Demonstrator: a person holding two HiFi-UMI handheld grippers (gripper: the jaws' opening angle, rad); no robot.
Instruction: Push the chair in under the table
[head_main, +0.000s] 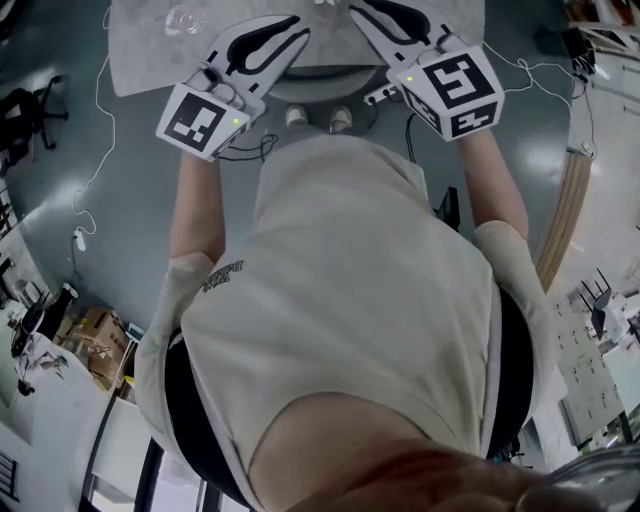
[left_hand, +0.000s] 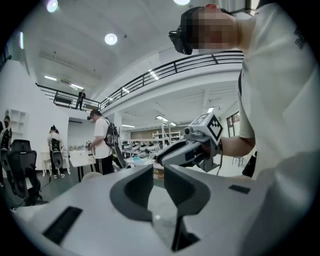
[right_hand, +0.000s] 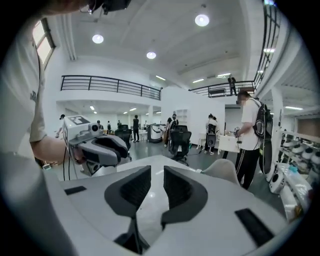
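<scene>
In the head view a grey table (head_main: 150, 50) lies at the top, past my own torso. The chair's curved pale back (head_main: 322, 72) sits against the table's near edge, and its seat is hidden. My feet stand just behind it. Both grippers are held up in front of my chest, above the chair and apart from it. The left gripper (head_main: 292, 30) (left_hand: 158, 172) has its jaws a narrow gap apart with nothing between them. The right gripper (head_main: 362, 12) (right_hand: 157, 172) stands the same way, empty. Each gripper view shows the other gripper alongside.
A clear glass (head_main: 185, 18) stands on the table. Cables and a power strip (head_main: 380, 95) lie on the floor near my feet, with wooden planks (head_main: 565, 210) at the right. Other people (right_hand: 252, 135), office chairs (right_hand: 180, 142) and tables fill the hall beyond.
</scene>
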